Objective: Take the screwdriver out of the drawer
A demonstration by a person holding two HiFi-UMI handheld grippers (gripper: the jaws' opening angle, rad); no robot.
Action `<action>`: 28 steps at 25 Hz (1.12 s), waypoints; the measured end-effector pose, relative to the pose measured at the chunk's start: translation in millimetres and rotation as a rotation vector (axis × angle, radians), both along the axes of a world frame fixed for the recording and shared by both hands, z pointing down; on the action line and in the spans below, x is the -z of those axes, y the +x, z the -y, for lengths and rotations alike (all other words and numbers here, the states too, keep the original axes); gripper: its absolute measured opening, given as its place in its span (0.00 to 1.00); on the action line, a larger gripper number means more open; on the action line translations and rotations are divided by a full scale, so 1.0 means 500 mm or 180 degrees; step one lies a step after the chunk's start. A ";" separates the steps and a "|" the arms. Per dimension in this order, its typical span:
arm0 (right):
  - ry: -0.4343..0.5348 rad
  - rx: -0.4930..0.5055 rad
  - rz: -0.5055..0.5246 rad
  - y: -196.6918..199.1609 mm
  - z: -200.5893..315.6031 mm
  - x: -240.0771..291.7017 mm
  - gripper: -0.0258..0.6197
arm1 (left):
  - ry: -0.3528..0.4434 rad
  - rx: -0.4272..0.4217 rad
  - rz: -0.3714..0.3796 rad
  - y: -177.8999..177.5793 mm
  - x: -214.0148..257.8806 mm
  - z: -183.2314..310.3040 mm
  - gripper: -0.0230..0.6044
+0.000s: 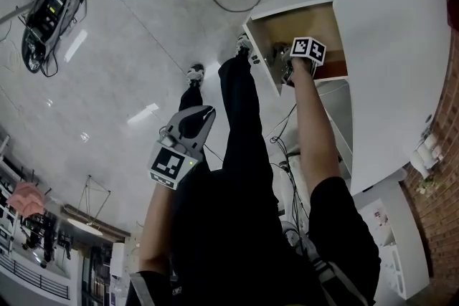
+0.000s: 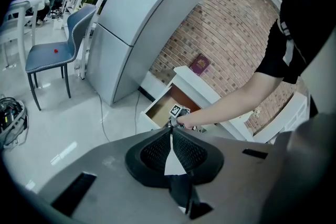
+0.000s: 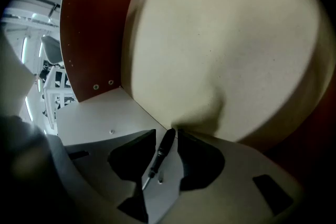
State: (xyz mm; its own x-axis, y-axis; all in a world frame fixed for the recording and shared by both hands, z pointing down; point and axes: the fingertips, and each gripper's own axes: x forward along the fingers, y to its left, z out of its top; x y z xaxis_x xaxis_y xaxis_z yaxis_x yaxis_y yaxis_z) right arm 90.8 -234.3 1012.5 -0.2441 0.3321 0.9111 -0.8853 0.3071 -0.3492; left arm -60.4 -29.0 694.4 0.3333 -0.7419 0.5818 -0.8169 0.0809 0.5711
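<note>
Right gripper: jaws wide, astride loose screwdriver in drawer. Left gripper: closed, empty. Risk: handle rolling aside at squeeze.

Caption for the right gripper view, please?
Right hand-held gripper, jaws apart and not gripping, with the black screwdriver lying between them inside the drawer.

Black-handled slim screwdriver in open wooden drawer: beige bottom, reddish-brown side wall. White cabinet. Black-and-white square-patterned marker cube. Red-brown brick wall. Glossy pale-grey tiled floor.
</note>
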 end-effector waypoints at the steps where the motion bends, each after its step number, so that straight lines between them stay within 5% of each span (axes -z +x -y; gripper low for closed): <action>1: -0.0033 -0.0048 -0.0002 0.002 0.000 -0.001 0.33 | 0.0000 0.0009 -0.0010 0.003 0.000 0.002 0.07; 11: -0.0090 0.0211 -0.0013 0.019 -0.015 -0.015 0.28 | -0.0007 0.0006 -0.0043 0.002 -0.014 0.009 0.07; 18: 0.0164 0.1773 0.0118 0.036 -0.034 -0.012 0.26 | -0.0024 -0.0021 -0.0058 0.016 -0.028 0.005 0.07; 25: 0.0471 0.2842 0.0575 0.024 -0.042 -0.016 0.23 | -0.0046 0.0000 -0.0067 0.031 -0.040 0.005 0.07; 28: 0.0496 0.3028 0.0642 0.023 -0.042 -0.016 0.22 | -0.0069 0.0053 -0.0088 0.032 -0.045 0.002 0.07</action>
State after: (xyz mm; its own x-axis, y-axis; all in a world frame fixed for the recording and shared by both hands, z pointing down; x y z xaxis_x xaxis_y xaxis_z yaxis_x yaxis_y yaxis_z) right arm 102.3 -213.2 1020.5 -0.0929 0.3503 0.9320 -0.1733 0.9161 -0.3615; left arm -44.4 -30.2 716.9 0.3372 -0.7348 0.5886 -0.7992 0.1071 0.5915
